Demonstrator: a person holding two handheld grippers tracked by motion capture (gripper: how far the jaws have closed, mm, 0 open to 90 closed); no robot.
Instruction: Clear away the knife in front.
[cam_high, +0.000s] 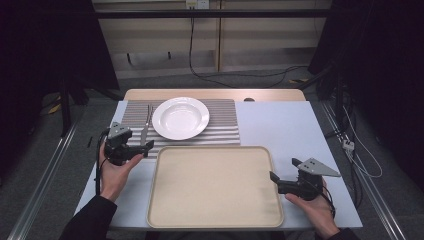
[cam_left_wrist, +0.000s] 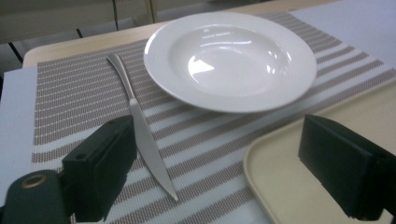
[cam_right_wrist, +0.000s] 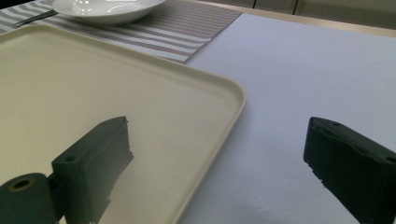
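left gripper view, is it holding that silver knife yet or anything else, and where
Nothing is held. The left gripper is open, its jaws apart above the striped placemat; the silver table knife lies loose beside one jaw.

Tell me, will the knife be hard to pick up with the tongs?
Probably a bit. The knife lies flat on the striped placemat, so there's little to get under. Its shiny metal looks slippery. It looks stiff, so it likely won't bend.

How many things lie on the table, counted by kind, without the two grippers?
Plate, white: 1
Knife: 1
Striped placemat: 1
Beige tray: 1
Total: 4
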